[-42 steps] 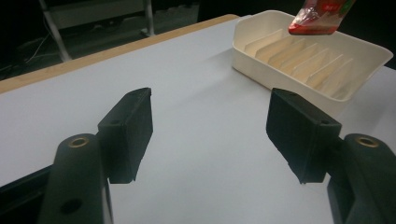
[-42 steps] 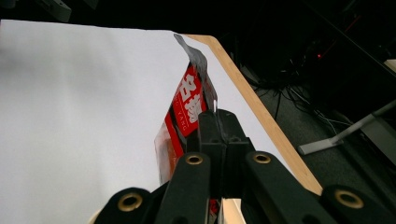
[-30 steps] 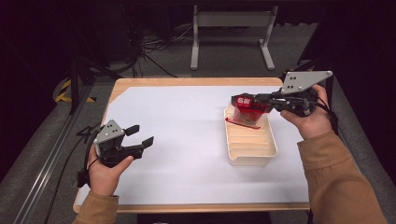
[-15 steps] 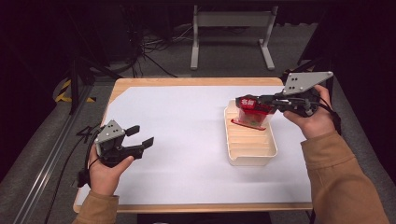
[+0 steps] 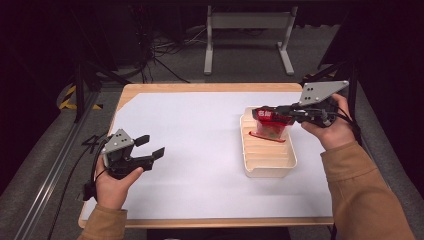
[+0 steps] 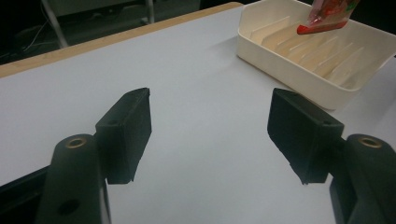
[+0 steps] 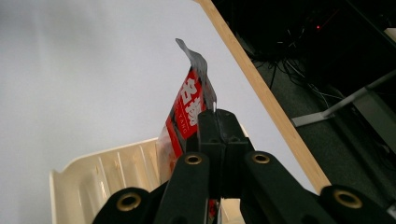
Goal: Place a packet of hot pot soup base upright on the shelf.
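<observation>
A red and clear snack packet (image 5: 270, 124) hangs over the far end of a cream ribbed tray (image 5: 267, 162). My right gripper (image 5: 267, 114) is shut on the packet's top edge. In the right gripper view the packet (image 7: 189, 109) rises between the closed jaws, with the tray (image 7: 74, 182) below it. My left gripper (image 5: 150, 146) stands open above the white sheet at the near left, holding nothing. The left gripper view has its two black fingers (image 6: 128, 128) wide apart, and beyond them the tray (image 6: 299, 79) with the packet (image 6: 327, 14) above it.
A white sheet (image 5: 200, 145) covers the wooden table (image 5: 150, 87). The floor beyond the table's far edge holds cables and a metal stand (image 5: 247, 30). A dark rail runs along the left side.
The right gripper has carried the packet a little toward the far right, over the tray's far end. The left gripper has stayed where it was.
</observation>
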